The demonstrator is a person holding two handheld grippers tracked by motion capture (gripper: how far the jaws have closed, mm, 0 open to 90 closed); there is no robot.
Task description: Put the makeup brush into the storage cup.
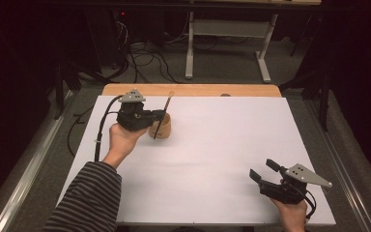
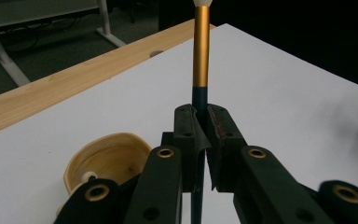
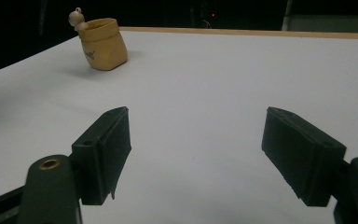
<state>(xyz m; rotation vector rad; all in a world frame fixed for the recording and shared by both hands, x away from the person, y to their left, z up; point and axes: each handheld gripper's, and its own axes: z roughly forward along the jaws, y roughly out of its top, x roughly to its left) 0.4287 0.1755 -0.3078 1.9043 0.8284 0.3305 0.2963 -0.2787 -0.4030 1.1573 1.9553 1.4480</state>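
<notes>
A: Left gripper (image 1: 158,116) sits at the far left of the white table (image 1: 212,159), beside the wooden cup (image 1: 160,127). Jaws closed hard on a brush (image 1: 162,117) — pads pinch its dark handle, seen close in the left gripper view (image 2: 204,140).

B: Brush attitude?

A: Near upright, slight lean. In the left gripper view the brush (image 2: 201,56) shows a gold ferrule above the pads and a pale tip at the top edge; the dark handle runs down below the pads. From the high view its lower end overlaps the cup; whether it is inside or touching, cannot tell.

B: Cup?

A: Light wood, standing on the table, mouth open (image 2: 106,161). A small pale figure sits at its rim, clearest in the right gripper view (image 3: 101,43).

B: Right gripper?

A: Right gripper (image 1: 265,171) is at the near right corner of the table, well apart from cup and brush. Jaws wide apart, nothing between them; bare table shows in the gap (image 3: 196,154). A hand holds it from below
</notes>
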